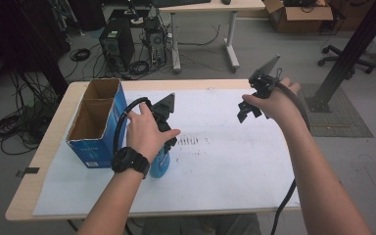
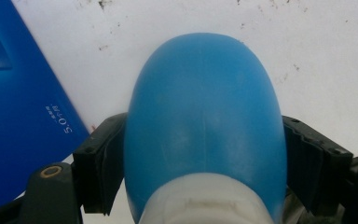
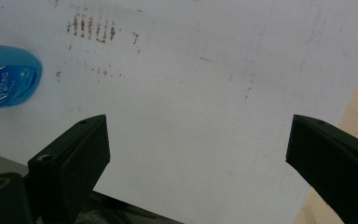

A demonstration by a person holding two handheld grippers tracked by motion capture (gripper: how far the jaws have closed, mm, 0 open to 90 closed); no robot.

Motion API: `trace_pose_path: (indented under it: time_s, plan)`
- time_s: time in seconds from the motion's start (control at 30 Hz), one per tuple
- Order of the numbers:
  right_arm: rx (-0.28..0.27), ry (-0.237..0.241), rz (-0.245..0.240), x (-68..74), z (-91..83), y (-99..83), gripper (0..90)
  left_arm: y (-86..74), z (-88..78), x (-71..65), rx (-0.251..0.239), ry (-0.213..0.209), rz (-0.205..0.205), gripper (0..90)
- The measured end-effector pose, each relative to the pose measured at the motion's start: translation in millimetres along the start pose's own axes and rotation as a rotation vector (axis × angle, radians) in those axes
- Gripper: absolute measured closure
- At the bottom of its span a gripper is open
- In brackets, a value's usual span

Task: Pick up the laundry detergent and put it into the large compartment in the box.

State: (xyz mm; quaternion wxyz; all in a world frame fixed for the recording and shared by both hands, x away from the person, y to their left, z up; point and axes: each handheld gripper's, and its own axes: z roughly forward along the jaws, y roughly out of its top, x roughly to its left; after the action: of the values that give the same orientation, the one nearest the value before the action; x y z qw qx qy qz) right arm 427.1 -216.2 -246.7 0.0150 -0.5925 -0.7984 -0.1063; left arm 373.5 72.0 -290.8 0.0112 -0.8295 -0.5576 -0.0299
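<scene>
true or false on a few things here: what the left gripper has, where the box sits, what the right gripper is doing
1. The left gripper has its pads against a blue bottle. True.
2. The right gripper is clamped on a bottle. False: its jaws stand wide apart above the white sheet with nothing between them.
3. The blue cardboard box is open at the top. True.
4. The box sits on the right side of the table. False: in the high view it is near the left edge, beside the left hand.
5. The white sheet is spotless. False: it carries dark smudges.
</scene>
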Motion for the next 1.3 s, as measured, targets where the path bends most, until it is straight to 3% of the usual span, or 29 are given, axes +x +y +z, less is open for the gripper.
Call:
trace_pose_path:
  time_s: [1.3]
  plan:
    - [0.005,0.0,-0.001,-0.8,1.3,1.2,6.4,2.9,0.7,2.5,0.007,-0.007,-0.004,36.7]
